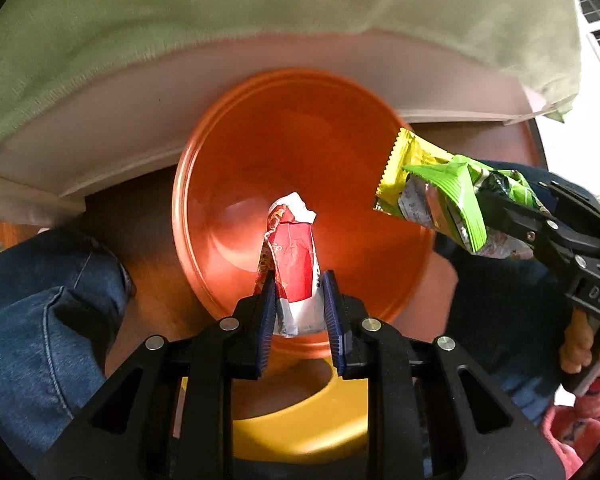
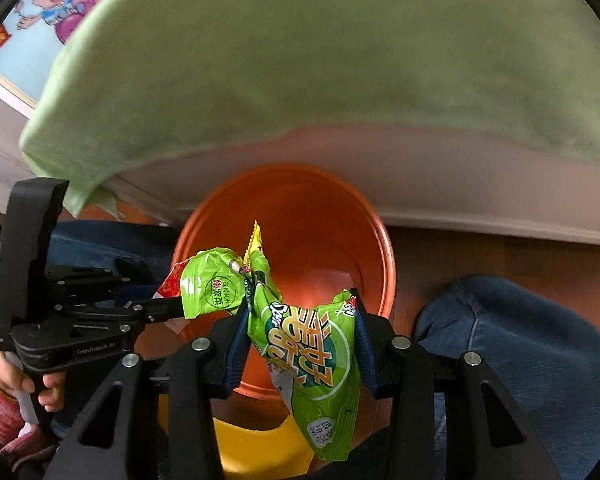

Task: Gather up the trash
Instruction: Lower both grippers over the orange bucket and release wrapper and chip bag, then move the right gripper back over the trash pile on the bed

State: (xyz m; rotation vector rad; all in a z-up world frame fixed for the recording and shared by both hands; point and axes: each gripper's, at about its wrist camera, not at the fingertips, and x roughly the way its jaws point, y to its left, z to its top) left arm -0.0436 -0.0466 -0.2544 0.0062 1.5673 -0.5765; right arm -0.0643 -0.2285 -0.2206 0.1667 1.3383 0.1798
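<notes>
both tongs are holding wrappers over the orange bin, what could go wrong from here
1. The right tongs hold a bunch of green and yellow plastic wrappers near the round orange plastic bin's rim; released there, some could land outside.
2. The left tongs pinch the crumpled red and white wrapper by its lower end, so it might cling to a pad on release.

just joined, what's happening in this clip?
A person is collecting trash with two handheld claws. The left claw is shut on a crumpled red wrapper, held over the open orange bin. The right claw is shut on a bunch of green wrappers, also above the bin's mouth. Neither has been dropped yet. The bin looks empty inside.
</notes>
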